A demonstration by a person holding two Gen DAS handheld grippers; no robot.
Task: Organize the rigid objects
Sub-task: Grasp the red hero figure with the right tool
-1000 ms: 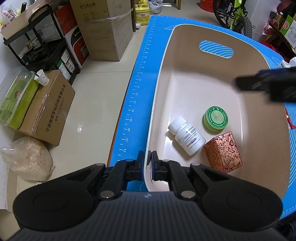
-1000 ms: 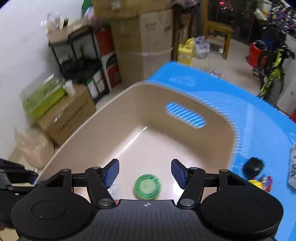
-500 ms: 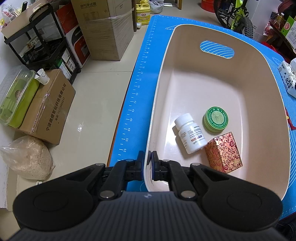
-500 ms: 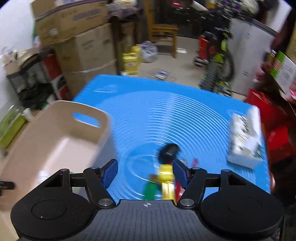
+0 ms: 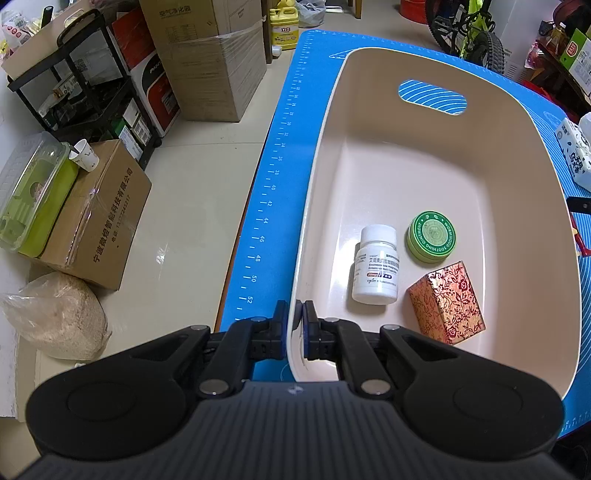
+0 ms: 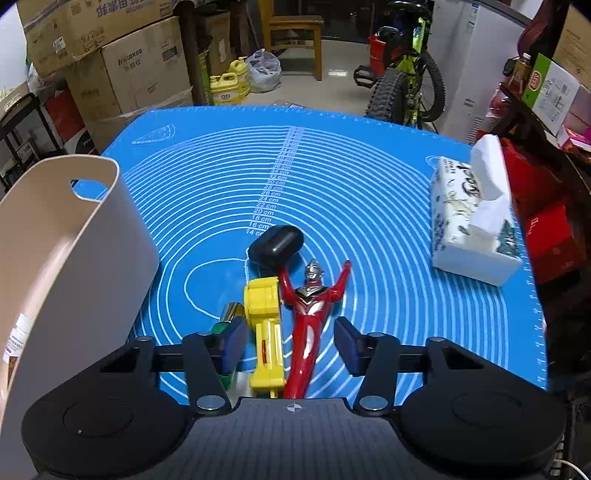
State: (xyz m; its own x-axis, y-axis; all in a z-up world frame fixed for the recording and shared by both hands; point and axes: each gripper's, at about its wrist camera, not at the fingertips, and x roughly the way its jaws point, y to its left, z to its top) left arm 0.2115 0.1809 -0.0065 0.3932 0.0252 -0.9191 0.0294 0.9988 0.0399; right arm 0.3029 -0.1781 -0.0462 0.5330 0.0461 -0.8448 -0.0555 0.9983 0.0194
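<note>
A beige basket (image 5: 517, 122) lies on the blue mat and holds a white pill bottle (image 5: 376, 267), a green tin (image 5: 431, 237) and a red patterned box (image 5: 447, 302). My left gripper (image 5: 294, 330) is shut on the basket's near rim. In the right wrist view the basket (image 6: 74, 236) stands at the left. My right gripper (image 6: 290, 343) hovers over a yellow toy (image 6: 265, 325) and a red hero figure (image 6: 308, 317), both between its jaws, which are closing without touching them. A black oval case (image 6: 275, 245) lies just beyond, and a green and silver cylinder (image 6: 231, 314) is by the left finger.
A white tissue box (image 6: 474, 218) sits at the mat's right side. Cardboard boxes (image 5: 207, 55), a black shelf (image 5: 85, 92) and a sack of grain (image 5: 55, 317) stand on the floor to the left. A bicycle (image 6: 406, 81) and a chair (image 6: 295, 33) are beyond the mat.
My right gripper swung from above the basket to the right and down over the toys on the mat. The pill bottle in the basket rolled and turned. The left gripper stayed put.
</note>
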